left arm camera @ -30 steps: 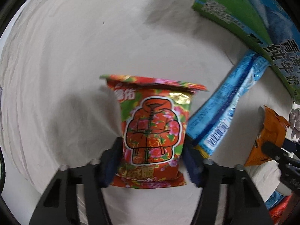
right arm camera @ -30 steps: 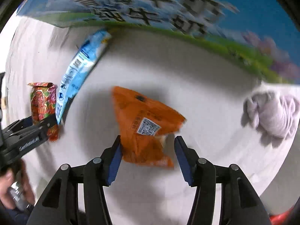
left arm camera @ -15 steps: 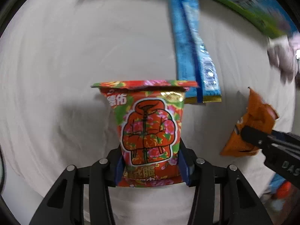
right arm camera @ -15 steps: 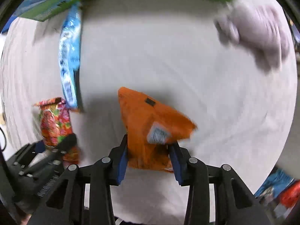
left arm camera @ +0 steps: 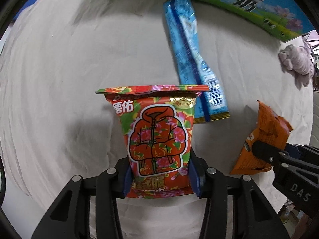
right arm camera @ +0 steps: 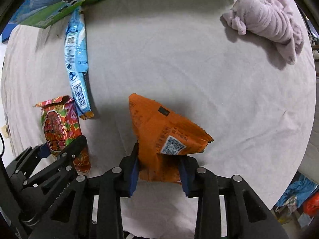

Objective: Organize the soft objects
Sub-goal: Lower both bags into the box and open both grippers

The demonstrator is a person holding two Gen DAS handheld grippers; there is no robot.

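My left gripper point(left arm camera: 160, 177) is shut on a red floral snack packet point(left arm camera: 157, 137), held upright above the white cloth; it also shows in the right wrist view point(right arm camera: 59, 127). My right gripper point(right arm camera: 158, 172) is shut on an orange snack bag point(right arm camera: 161, 135), seen at the right of the left wrist view point(left arm camera: 261, 137). A long blue packet point(left arm camera: 195, 63) lies on the cloth beyond the floral packet, also visible in the right wrist view point(right arm camera: 76, 59). A lilac plush cloth point(right arm camera: 267, 23) lies at the far right.
A green and blue milk carton box point(left arm camera: 235, 0) stands along the far edge of the cloth-covered table point(right arm camera: 179, 59). The table edge runs down the right side, with coloured clutter point(right arm camera: 299, 199) on the floor below.
Both grippers closed on their packets, the left on the floral one, the right on the orange one, and lifted them slightly. Both views swung, so the blue packet now points away.
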